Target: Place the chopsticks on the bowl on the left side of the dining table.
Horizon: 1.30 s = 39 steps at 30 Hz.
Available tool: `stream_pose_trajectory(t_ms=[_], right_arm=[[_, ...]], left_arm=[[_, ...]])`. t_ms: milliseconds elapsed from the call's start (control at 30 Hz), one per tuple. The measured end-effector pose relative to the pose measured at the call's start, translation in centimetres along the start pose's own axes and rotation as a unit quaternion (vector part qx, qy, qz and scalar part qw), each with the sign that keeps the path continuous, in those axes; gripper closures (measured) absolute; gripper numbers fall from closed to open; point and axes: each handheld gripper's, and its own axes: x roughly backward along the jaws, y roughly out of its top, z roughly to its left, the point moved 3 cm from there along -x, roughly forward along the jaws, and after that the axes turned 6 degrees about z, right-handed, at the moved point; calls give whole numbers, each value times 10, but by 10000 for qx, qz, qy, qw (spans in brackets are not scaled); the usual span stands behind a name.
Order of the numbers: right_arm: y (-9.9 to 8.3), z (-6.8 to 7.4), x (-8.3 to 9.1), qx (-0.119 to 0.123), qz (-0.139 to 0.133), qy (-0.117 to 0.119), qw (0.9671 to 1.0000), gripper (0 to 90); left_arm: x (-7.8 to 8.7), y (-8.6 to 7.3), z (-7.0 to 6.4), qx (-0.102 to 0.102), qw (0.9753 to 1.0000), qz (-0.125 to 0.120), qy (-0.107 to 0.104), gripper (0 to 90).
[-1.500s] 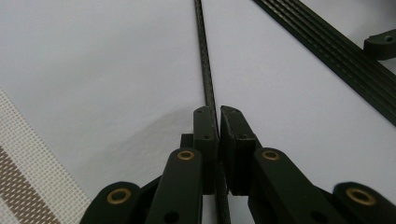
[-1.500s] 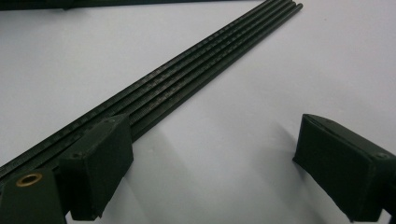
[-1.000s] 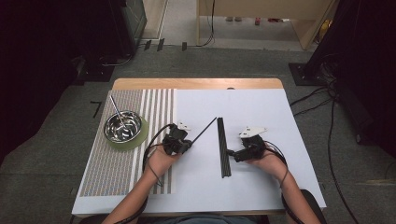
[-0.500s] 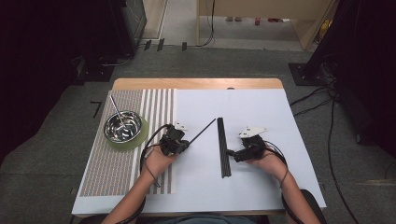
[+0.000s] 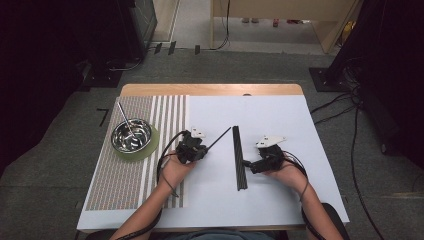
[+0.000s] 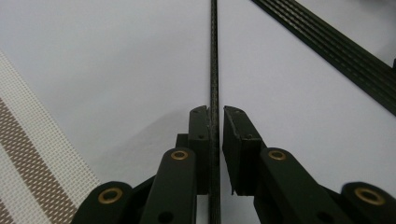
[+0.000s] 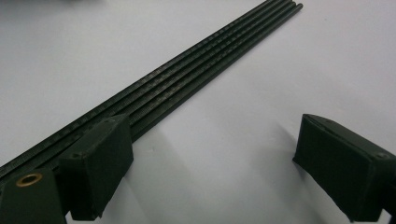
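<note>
From above, the left gripper (image 5: 202, 148) is clenched on one thin black rod (image 5: 220, 138), which runs from the jaws up and to the right, its far tip just short of the bundle of rods (image 5: 239, 157). That bundle lies on the white table (image 5: 280, 200) with its long axis running away from the person. The right gripper (image 5: 248, 164) sits against its near half, jaws spread. To do this well, I'd say keep the single rod level and firmly pinched.

In the left gripper view, the rod (image 6: 214, 70) passes straight up between the closed jaws, dead along the gripper's axis; the bundle (image 6: 336, 51) crosses ahead to the right.

In the right gripper view, the released jaws stand wide, the bundle (image 7: 196, 79) running diagonally by the left jaw.
</note>
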Motion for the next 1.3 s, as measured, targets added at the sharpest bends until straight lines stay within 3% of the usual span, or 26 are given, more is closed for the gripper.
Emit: stream_pose_trajectory(t_ms=[400, 933, 1300], right_arm=[[0, 0, 0, -2, 0, 1, 10000, 109], [0, 0, 0, 1, -2, 1, 10000, 109], [0, 0, 0, 5, -4, 0, 10000, 109]], left_arm=[[-3, -1, -2, -124, 9998, -33, 155, 865], [3, 1, 6, 203, 9996, -35, -187, 875], [11, 2, 10, 212, 9994, -94, -237, 875]])
